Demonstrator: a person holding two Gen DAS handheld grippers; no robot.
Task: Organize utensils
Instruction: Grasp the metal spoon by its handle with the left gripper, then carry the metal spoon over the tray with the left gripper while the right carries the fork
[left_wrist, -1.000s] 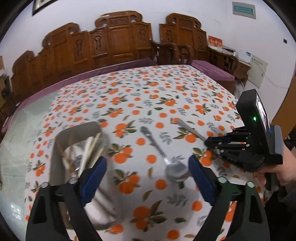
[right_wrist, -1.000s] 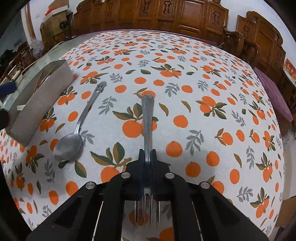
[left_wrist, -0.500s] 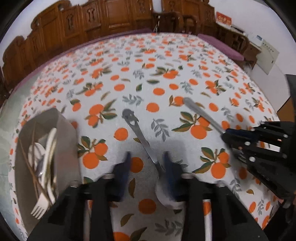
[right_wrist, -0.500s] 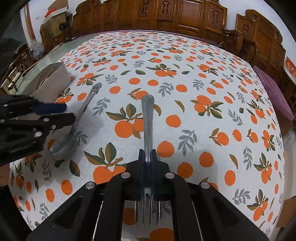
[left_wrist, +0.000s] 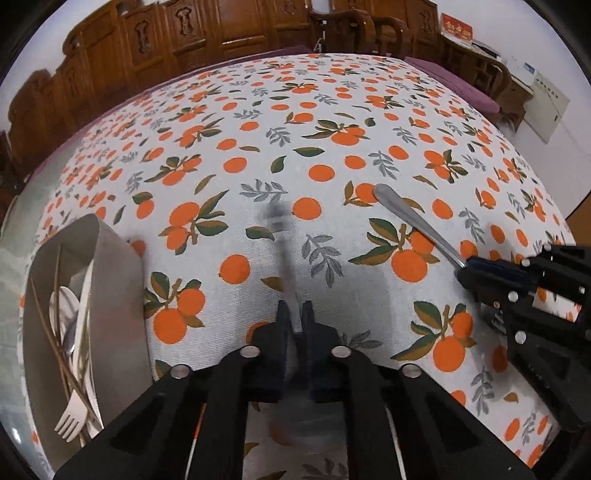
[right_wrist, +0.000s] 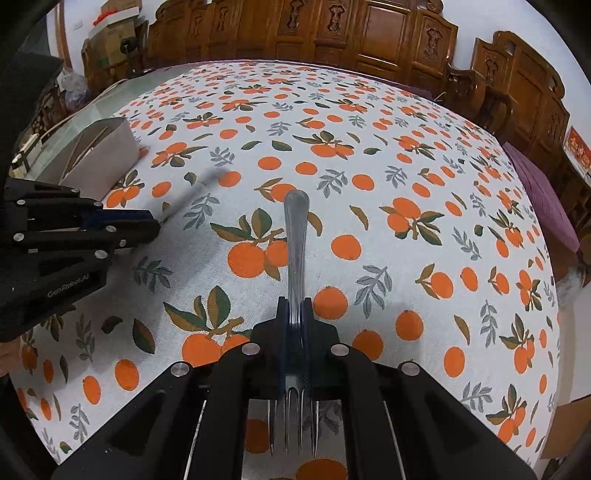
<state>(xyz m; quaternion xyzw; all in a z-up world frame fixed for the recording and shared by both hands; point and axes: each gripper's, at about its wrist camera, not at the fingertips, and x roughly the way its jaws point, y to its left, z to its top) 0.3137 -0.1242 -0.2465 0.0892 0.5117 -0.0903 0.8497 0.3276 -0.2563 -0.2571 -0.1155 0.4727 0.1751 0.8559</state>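
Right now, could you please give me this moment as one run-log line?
left gripper: shut on spoon | right gripper: shut on fork | utensil box: holds utensils, left of spoon

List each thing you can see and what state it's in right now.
left gripper: shut on the spoon.
spoon: gripped, motion-blurred.
right gripper: shut on the fork.
fork: gripped, handle pointing forward.
utensil box: open-topped, holding cutlery.

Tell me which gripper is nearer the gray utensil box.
Left. The left gripper, shut on the spoon, is just beside the utensil box; the right gripper, holding the fork, is farther across the table.
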